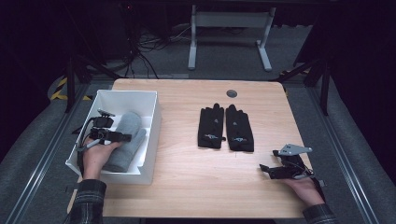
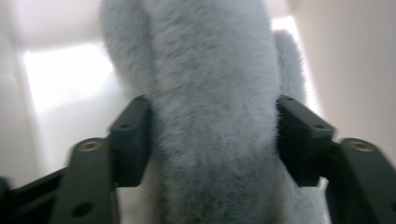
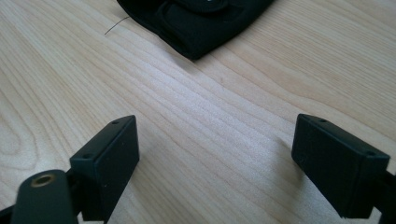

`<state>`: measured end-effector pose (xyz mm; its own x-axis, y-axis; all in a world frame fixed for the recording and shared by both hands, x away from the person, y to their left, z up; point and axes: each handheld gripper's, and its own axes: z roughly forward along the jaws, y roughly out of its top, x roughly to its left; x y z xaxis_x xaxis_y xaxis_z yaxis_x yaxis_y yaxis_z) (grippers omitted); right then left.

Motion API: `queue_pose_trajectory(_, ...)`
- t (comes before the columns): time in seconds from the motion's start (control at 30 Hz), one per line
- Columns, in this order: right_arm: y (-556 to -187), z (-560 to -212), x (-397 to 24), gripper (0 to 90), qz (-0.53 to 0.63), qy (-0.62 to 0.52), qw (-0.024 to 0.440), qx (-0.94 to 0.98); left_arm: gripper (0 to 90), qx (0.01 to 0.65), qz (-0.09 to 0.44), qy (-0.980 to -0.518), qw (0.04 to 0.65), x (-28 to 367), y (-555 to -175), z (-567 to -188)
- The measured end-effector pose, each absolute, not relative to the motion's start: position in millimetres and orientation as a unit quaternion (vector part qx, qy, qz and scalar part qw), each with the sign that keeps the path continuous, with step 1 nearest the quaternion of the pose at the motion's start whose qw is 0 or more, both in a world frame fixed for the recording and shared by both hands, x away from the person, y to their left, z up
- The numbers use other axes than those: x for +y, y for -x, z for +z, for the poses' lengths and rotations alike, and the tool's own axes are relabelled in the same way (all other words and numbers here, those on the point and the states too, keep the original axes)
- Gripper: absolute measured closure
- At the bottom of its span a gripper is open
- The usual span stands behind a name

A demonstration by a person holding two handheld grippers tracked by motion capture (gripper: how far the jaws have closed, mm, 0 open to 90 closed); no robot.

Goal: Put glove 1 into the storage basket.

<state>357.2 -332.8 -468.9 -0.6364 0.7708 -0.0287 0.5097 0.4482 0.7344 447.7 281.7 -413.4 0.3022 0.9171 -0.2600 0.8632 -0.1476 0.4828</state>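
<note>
where the left gripper [image 1: 122, 136] reaches into the white box [image 1: 152, 122], a grey fleecy glove [image 1: 125, 140] lies lengthwise between its spread jaws. its pile is soft, short and pale blue-grey, with a second fuzzy layer showing just beyond it. the pads sit at the fleece's sides, whether pressing i cannot tell. the right gripper [image 1: 267, 169], jaws wide apart and holding nothing, rests on the wooden tabletop [image 1: 187, 177], a pair of black gloves [image 1: 226, 127] lying ahead of it.
</note>
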Motion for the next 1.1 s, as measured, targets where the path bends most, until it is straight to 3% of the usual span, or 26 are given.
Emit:
queue_pose_trajectory(0.2,-357,-469,-333,15.4,0.358,-0.385,0.183,0.831,22.1,0.585,0.097,-0.753,0.287,275,-444,-391)
queue_pose_trajectory(0.77,-357,-469,-333,15.4,0.357,-0.385,0.183,0.831,18.1,0.507,0.108,-0.775,0.36,243,-423,-329)
queue_pose_trajectory(1.1,-357,-469,-333,15.4,0.357,-0.385,0.183,0.831,17.1,0.436,0.104,-0.807,0.384,184,-410,-306)
